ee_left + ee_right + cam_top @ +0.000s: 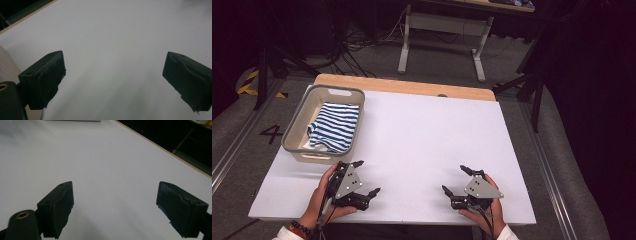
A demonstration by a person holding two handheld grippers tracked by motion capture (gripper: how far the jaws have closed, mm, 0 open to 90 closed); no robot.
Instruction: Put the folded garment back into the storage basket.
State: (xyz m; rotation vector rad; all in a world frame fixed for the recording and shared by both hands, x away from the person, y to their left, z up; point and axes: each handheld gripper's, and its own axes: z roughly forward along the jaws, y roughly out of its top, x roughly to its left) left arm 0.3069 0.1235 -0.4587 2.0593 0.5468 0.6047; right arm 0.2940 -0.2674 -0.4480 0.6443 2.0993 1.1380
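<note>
Both tongs sit low in the frame on the white table [427, 135]: left gripper [366, 178] and right gripper [455, 180], jaws spread wide, holding nothing. Striped cloth [334, 126] lies in the grey basket [297, 122], upper left. Likely the start; next, the left gripper must reach into the basket.

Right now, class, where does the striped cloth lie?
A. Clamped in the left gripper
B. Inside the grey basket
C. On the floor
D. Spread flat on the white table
B: the striped cloth sits bunched inside the grey basket, apart from both open grippers.
</note>
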